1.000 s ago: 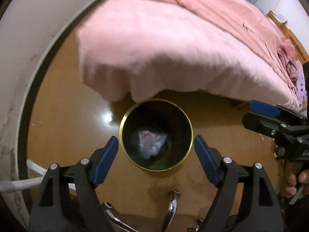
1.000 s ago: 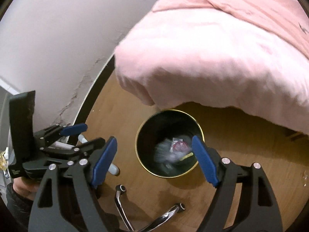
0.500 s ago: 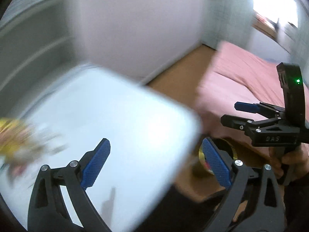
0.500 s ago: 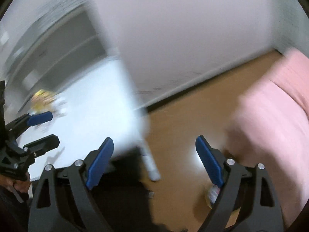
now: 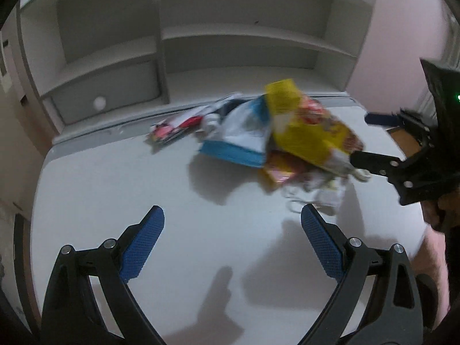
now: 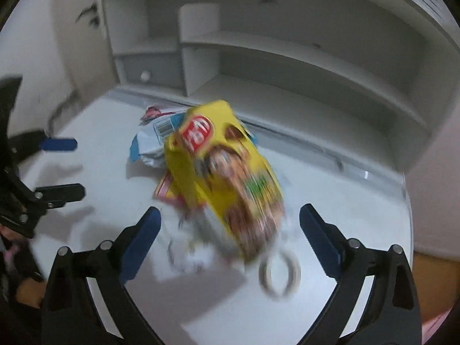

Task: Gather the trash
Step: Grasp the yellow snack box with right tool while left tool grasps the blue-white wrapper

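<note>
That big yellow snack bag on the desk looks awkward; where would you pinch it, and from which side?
Probably at the near, lower end of the yellow snack bag, coming from the front with the right gripper, whose open jaws already straddle that end. The bag lies tilted on the pile, crumpled and thin there, so it should pinch flat. The picture is blurred, so this is a guess.

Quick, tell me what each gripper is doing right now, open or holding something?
Left gripper: open, holding nothing.
Right gripper: open, holding nothing, with the yellow snack bag just ahead.
</note>
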Available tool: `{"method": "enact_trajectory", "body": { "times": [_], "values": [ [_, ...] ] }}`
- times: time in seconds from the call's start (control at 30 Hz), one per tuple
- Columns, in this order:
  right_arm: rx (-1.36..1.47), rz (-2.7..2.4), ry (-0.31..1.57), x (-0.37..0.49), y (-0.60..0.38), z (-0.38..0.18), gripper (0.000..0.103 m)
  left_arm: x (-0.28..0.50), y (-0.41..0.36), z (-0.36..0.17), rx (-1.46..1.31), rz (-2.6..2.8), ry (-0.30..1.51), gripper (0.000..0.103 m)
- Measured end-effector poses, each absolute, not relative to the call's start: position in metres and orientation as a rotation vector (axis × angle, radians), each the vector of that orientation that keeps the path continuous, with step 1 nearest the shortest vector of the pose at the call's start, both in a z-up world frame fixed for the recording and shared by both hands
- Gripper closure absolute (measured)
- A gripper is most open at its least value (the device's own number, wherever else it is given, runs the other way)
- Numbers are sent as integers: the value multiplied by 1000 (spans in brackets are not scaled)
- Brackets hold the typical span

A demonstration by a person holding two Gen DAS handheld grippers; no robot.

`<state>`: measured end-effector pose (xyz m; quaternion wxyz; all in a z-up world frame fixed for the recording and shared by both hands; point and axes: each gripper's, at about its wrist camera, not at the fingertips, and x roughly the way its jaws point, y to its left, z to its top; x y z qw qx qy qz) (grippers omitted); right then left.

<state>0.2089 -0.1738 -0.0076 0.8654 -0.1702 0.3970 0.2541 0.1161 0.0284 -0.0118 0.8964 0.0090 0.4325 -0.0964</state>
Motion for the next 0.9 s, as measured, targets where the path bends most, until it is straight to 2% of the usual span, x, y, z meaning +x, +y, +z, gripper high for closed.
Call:
{"method": "enact_trajectory", "body": {
  "times": [0.27, 0.37, 0.4, 0.5, 0.6, 0.9],
  "values": [
    [-500, 521, 830, 237, -138, -27, 7, 146, 30, -16, 57, -290, 883, 10],
    [-499, 539, 858, 245, -129, -30, 29, 161, 20, -20, 100, -322, 884, 10],
    [-495, 544, 860, 246, -129, -31, 42, 166, 16, -20, 120, -334, 880, 10],
    [-447, 548, 868, 246, -139, -20, 53, 181, 13, -20, 146, -339, 874, 10],
    [-380, 565, 857, 242, -151, -3, 56, 193, 10, -18, 148, -359, 872, 10],
    [-257, 531, 839, 210, -200, 36, 55, 226, -14, -26, 258, -326, 885, 11]
  ]
}}
